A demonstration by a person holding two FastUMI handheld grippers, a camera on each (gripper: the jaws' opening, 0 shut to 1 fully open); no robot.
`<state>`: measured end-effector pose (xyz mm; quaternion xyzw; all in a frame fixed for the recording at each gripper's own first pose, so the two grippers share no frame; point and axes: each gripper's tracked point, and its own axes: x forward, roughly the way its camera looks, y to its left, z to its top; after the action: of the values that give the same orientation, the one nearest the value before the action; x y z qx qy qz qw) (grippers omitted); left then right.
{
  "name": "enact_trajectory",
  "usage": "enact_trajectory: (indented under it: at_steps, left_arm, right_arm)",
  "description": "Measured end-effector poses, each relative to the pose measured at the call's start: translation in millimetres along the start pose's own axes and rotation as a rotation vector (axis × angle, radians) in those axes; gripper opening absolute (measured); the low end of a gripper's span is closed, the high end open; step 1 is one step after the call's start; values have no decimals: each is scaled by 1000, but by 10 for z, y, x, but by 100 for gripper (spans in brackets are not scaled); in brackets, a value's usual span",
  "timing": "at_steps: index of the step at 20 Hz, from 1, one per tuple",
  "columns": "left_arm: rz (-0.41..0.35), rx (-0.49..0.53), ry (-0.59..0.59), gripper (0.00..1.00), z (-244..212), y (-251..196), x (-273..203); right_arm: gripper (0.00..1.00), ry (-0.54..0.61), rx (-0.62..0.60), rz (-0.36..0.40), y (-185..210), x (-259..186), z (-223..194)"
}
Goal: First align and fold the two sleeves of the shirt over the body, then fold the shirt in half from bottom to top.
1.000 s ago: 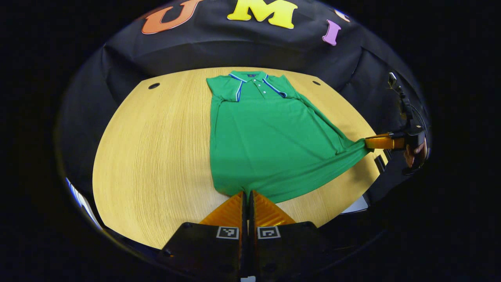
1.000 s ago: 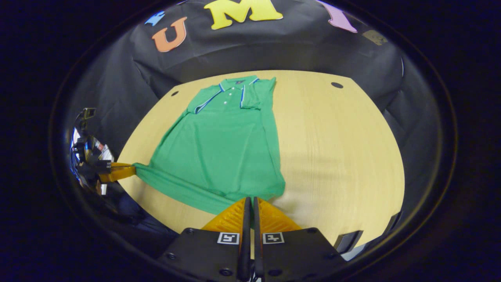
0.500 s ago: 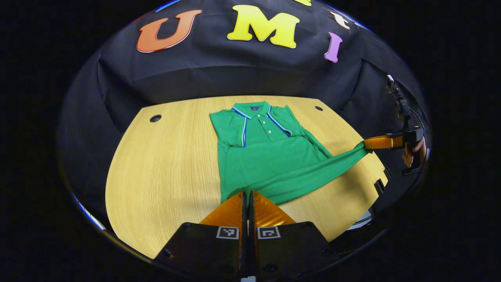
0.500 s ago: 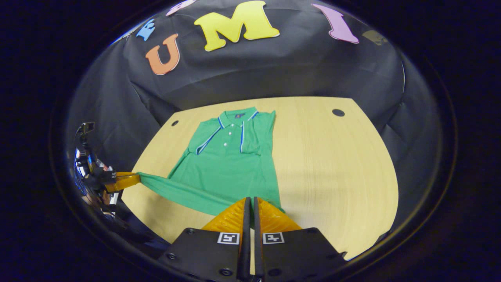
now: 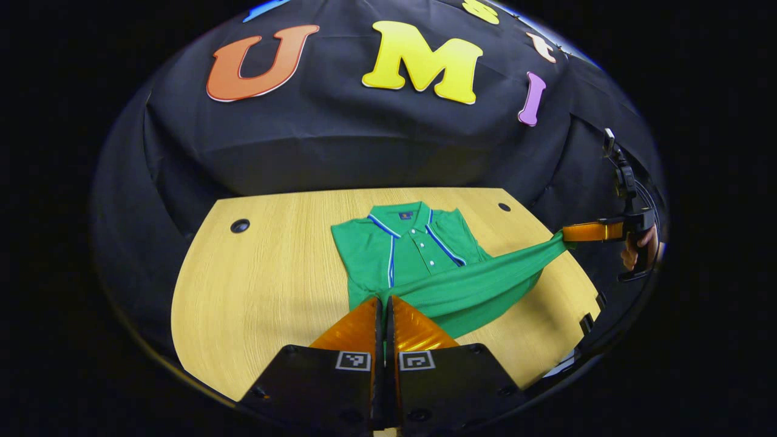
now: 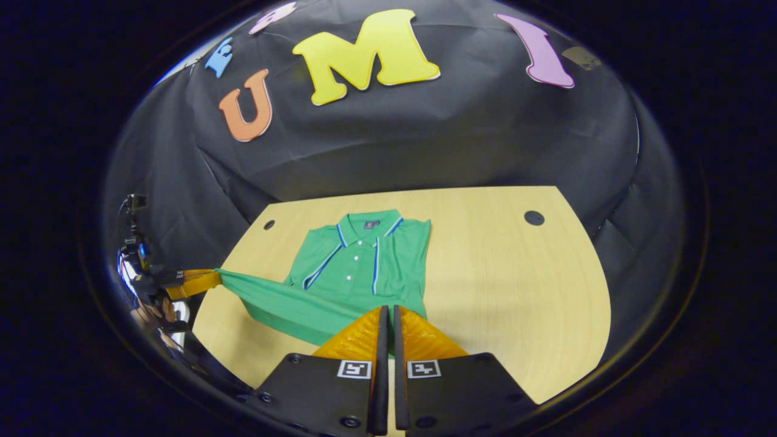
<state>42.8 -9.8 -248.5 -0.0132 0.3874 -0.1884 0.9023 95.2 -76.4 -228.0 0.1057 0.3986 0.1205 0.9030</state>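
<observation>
Shirt: the green shirt (image 5: pixel 419 255) is laid collar-away on the wooden bench (image 5: pixel 267 273), sleeves already folded over the body; its hem (image 5: pixel 479 276) is lifted off the bench and stretched between the two grippers.
Left gripper: the left gripper (image 5: pixel 384 309) is held low over the near edge, its fingers pressed together on one hem corner.
Right gripper: the right gripper (image 6: pixel 386 318) is likewise clamped on the other hem corner; a hand (image 5: pixel 637 246) is seen on its handle from the left gripper view.
Step judged: bottom-to-top fold, under way.
Risk: a skewed fold is likely if one corner is carried ahead of the other.
Risk: the tucked sleeves could be dragged open if the hem is pulled too taut.
Risk: a corner could be lost from a thin pinch.
</observation>
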Motion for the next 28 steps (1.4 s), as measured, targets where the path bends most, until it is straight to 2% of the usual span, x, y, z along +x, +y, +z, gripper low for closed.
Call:
enact_trajectory:
  at_steps: [6, 10, 14, 18, 25, 26, 28]
  left_arm:
    - [23, 24, -34, 3, 393, 149, 296]
    - [34, 26, -51, 3, 578, 237, 559]
    - [38, -6, -56, 3, 720, 361, 887]
    - [59, -27, -73, 3, 873, 536, 1208]
    - [85, -43, -85, 3, 824, 683, 1701]
    - [89, -57, -93, 0, 819, 706, 1784]
    - [97, -79, -97, 3, 763, 737, 1938]
  right_arm:
    - [7, -32, -25, -13, -72, 286, 490]
    - [7, -39, 5, -26, -94, 579, 750]
    - [7, -50, 19, -33, -115, 920, 976]
    - [7, -69, -18, -44, -122, 1262, 1170]
    - [7, -88, -29, -64, -208, 1804, 1257]
    - [7, -87, -27, -68, -239, 1886, 1252]
    - [7, -79, -14, -79, -313, 2036, 1212]
